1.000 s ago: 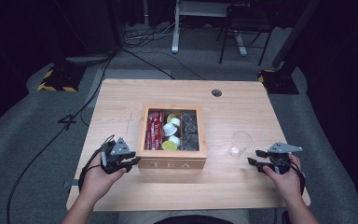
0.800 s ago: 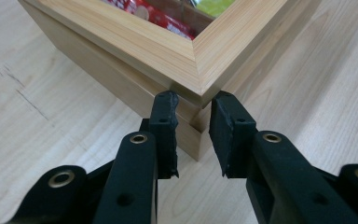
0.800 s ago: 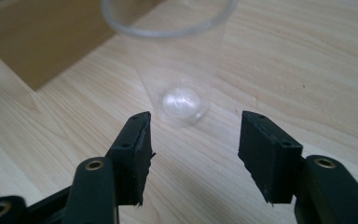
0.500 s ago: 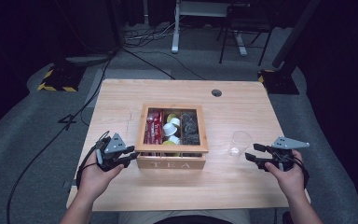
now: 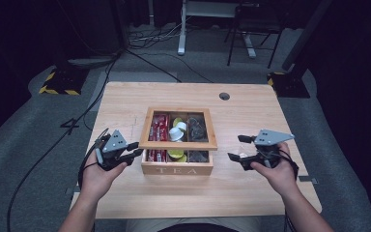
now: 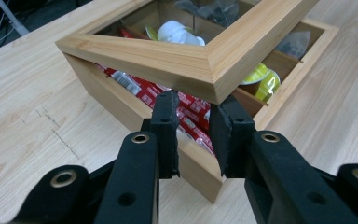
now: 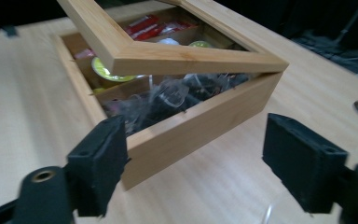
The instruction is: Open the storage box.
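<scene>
The tea box (image 5: 177, 145) sits mid-table toward the near edge, its framed lid (image 6: 200, 60) raised part way. The left gripper (image 6: 193, 135), jaws nearly closed with nothing between them, noses under the lid's near-left corner; lift slowly along the hinge arc. The right gripper (image 5: 241, 148), wide open and empty, waits off the box's right side amid bare tabletop (image 5: 251, 116).

- The tea box (image 5: 177, 162) stands in the middle of the worktop (image 5: 125, 101), and its lid (image 5: 178, 144) is raised at the near edge, so there is a gap over the near compartments.
- The left tool (image 5: 136, 149) sits at the lid's near left corner.
- Far, left and right of the box the worktop is bare.
- The right tool (image 5: 236, 147) is apart from the box, jaws wide.
</scene>
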### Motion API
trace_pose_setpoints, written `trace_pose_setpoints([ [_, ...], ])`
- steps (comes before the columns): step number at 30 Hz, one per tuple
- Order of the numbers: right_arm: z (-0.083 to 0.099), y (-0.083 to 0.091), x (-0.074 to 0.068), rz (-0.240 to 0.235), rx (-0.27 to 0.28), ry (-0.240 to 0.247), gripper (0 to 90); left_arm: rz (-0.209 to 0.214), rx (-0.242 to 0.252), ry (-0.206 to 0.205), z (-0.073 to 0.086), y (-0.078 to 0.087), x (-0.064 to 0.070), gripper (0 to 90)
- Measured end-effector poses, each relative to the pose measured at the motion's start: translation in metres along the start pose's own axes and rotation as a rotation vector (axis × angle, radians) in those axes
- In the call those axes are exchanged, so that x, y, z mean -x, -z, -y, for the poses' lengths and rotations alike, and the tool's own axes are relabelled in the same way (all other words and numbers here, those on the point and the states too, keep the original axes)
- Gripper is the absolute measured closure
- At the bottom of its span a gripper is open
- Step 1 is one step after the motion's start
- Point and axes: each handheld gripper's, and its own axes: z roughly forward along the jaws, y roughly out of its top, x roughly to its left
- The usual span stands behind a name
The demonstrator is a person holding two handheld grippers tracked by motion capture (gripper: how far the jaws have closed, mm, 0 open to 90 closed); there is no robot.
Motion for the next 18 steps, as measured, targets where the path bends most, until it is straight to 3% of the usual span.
trace_pose_setpoints([
  [7,-0.014,-0.026,-0.014,-0.033,-0.007,0.059,26.5,0.007,-0.002,0.003,-0.003,-0.004,-0.002,73.1],
  [13,-0.022,-0.035,-0.018,0.002,0.017,0.115,33.6,0.006,-0.005,0.002,-0.004,-0.005,-0.002,73.2],
  [15,-0.028,-0.035,-0.018,0.035,0.026,0.177,32.2,0.006,0.013,0.004,-0.004,-0.004,-0.002,73.1],
  [18,-0.033,-0.035,-0.021,0.033,0.038,0.239,40.3,0.004,0.025,-0.012,-0.004,-0.004,0.000,67.8],
])
